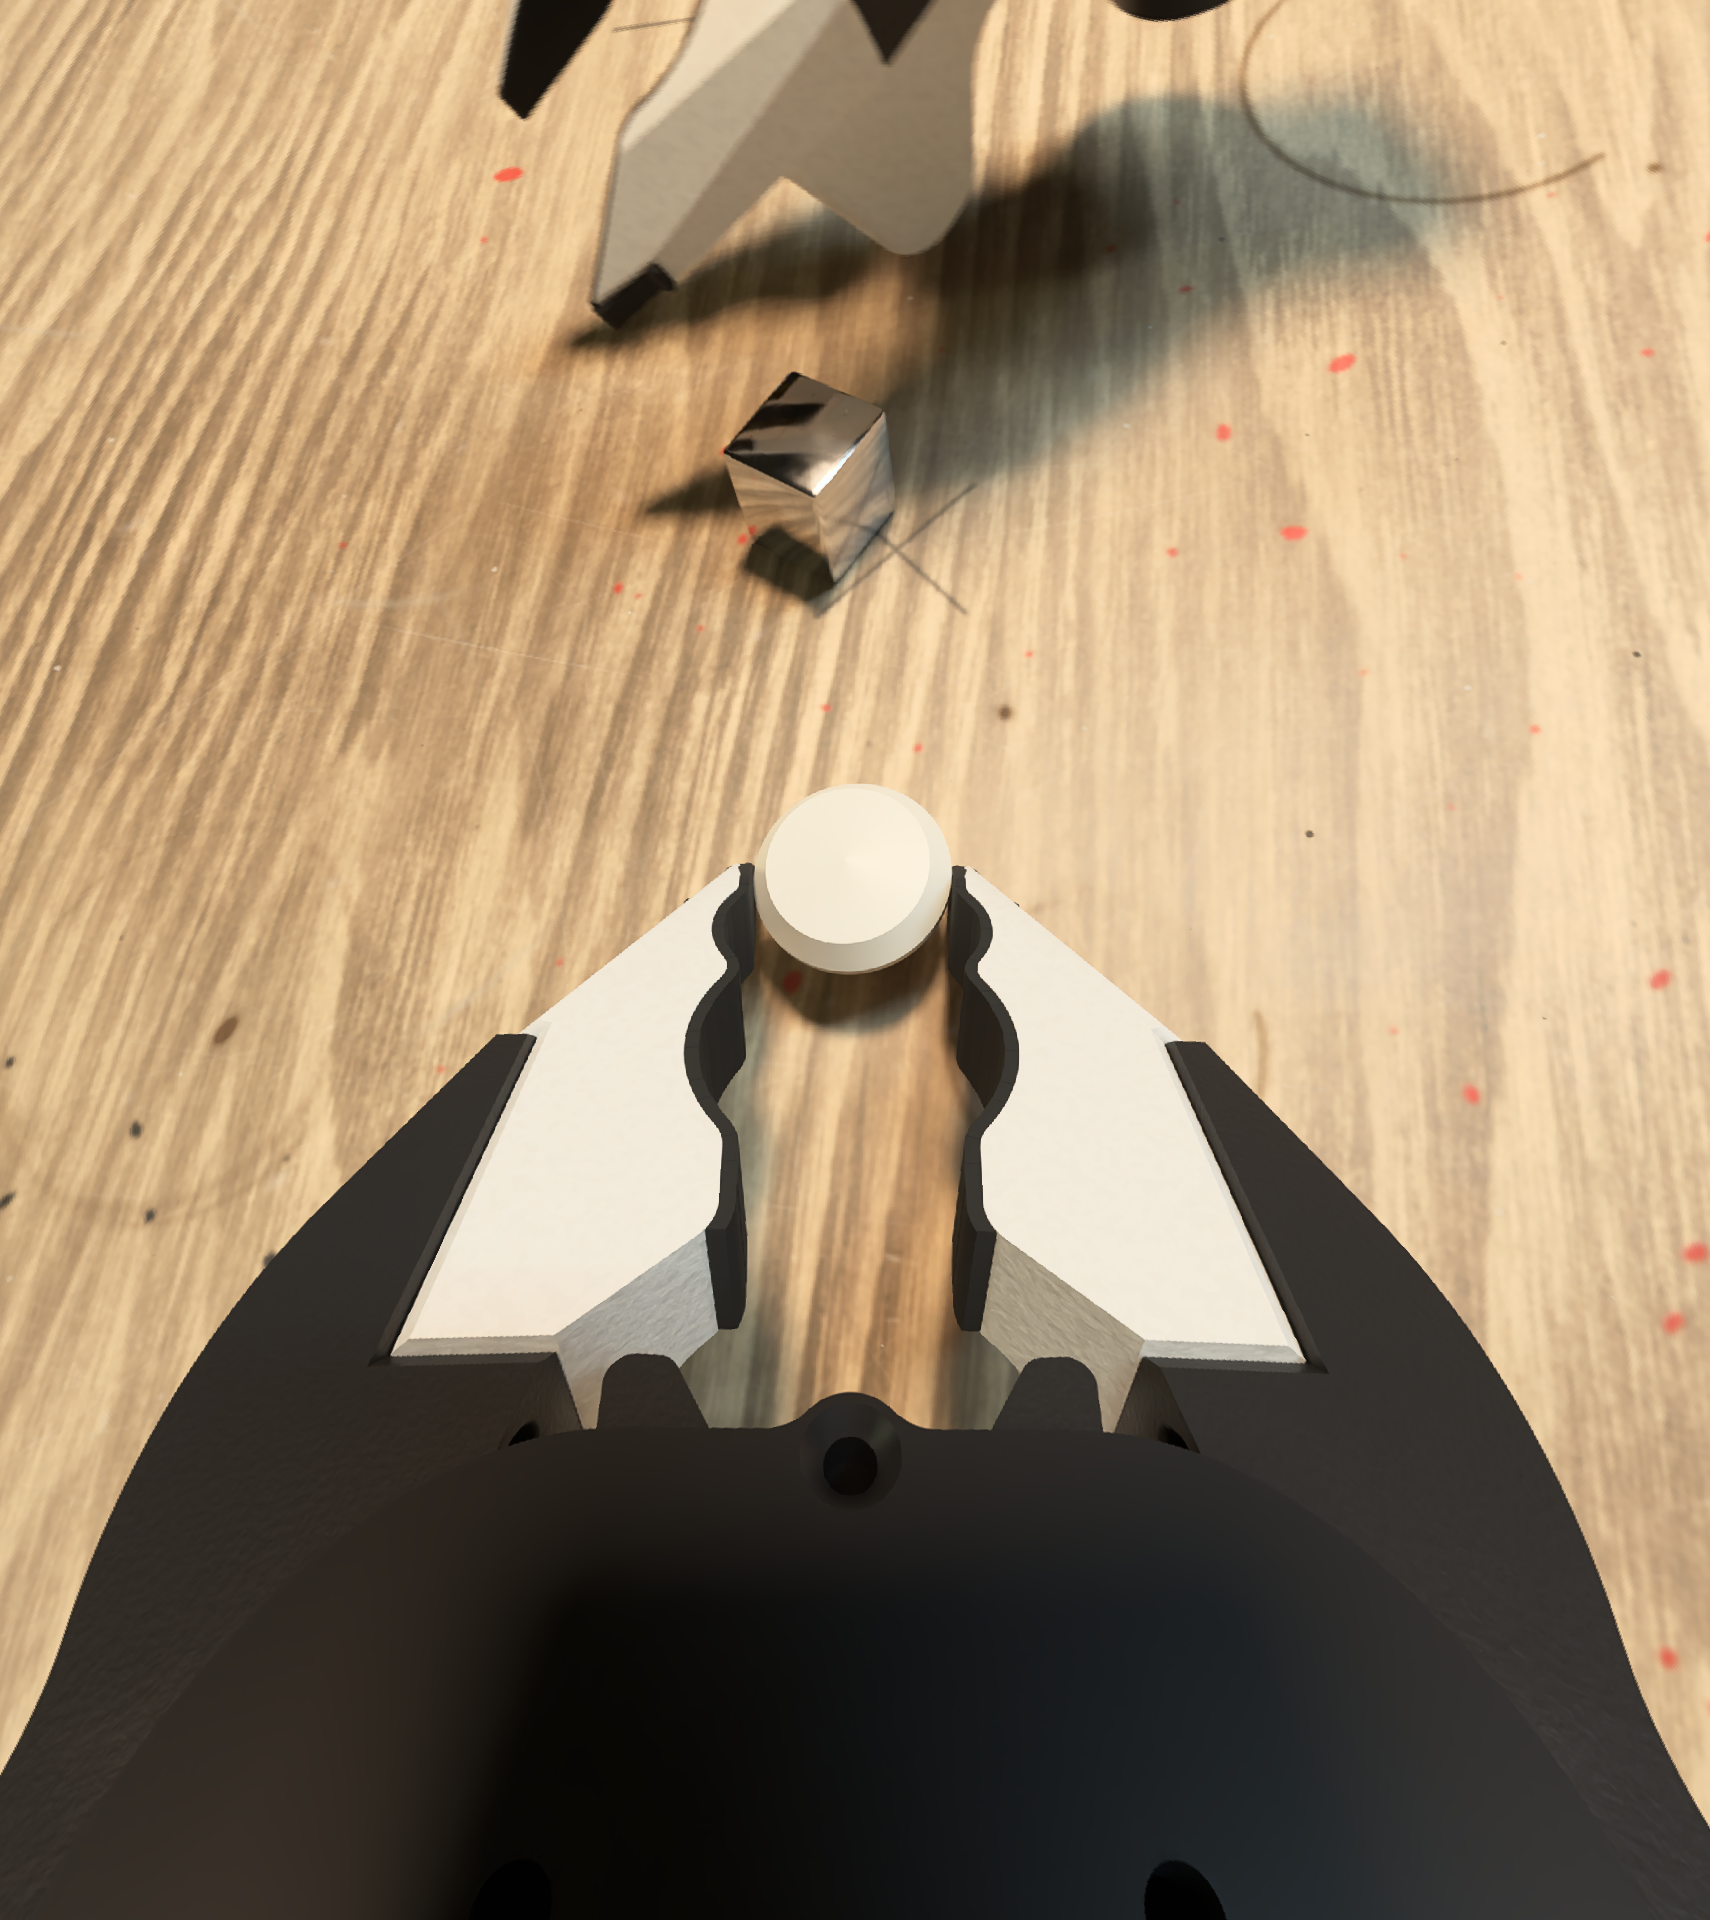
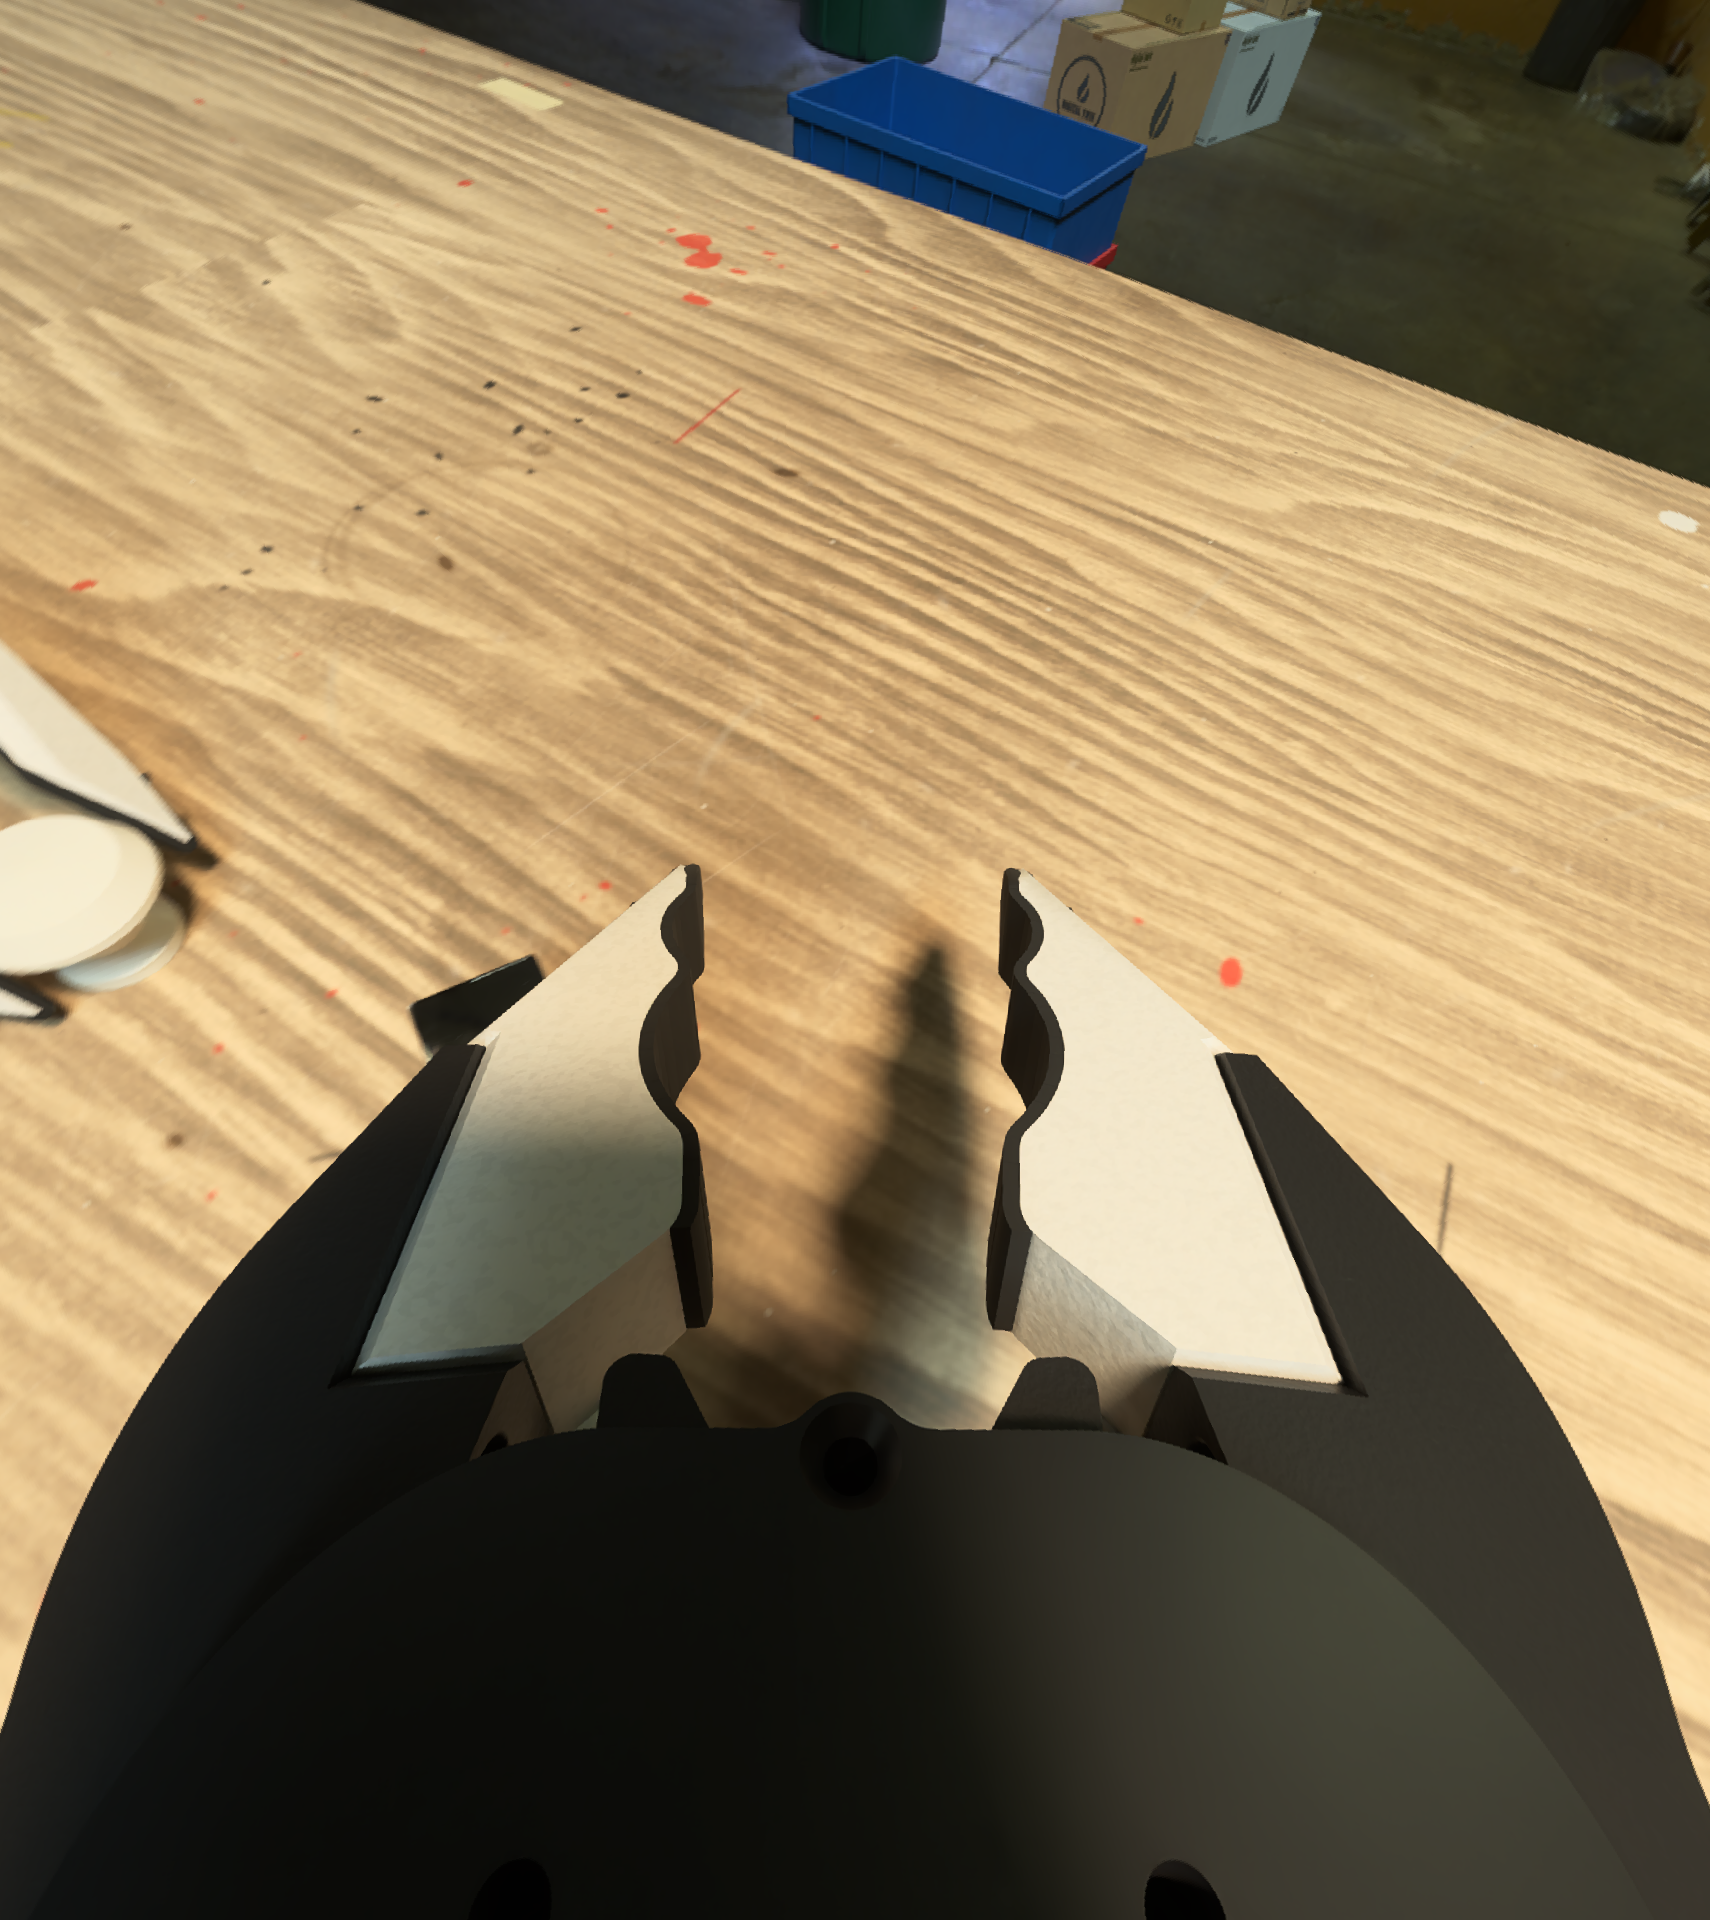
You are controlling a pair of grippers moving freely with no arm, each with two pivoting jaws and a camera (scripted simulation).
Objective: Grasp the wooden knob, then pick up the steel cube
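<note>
My left gripper (image 1: 849, 883) is shut on the pale round wooden knob (image 1: 849, 878), with its fingertips pressed on both sides of the knob's cap. The shiny steel cube (image 1: 809, 478) stands on the wooden table (image 1: 207, 623) a little beyond the knob. My right gripper (image 2: 851, 883) is open and empty, tilted down over the table. It also shows in the left wrist view (image 1: 778, 156), hovering just past the cube. In the right wrist view the knob (image 2: 51, 894) sits between the left gripper's fingers (image 2: 20, 727), and a dark corner of the cube (image 2: 472, 1003) peeks out behind my own left finger.
The table's far edge (image 2: 1350, 353) runs diagonally across the right wrist view. Beyond it on the floor stand a blue bin (image 2: 965, 145) and cardboard boxes (image 2: 1131, 73). Red and black paint specks dot the tabletop.
</note>
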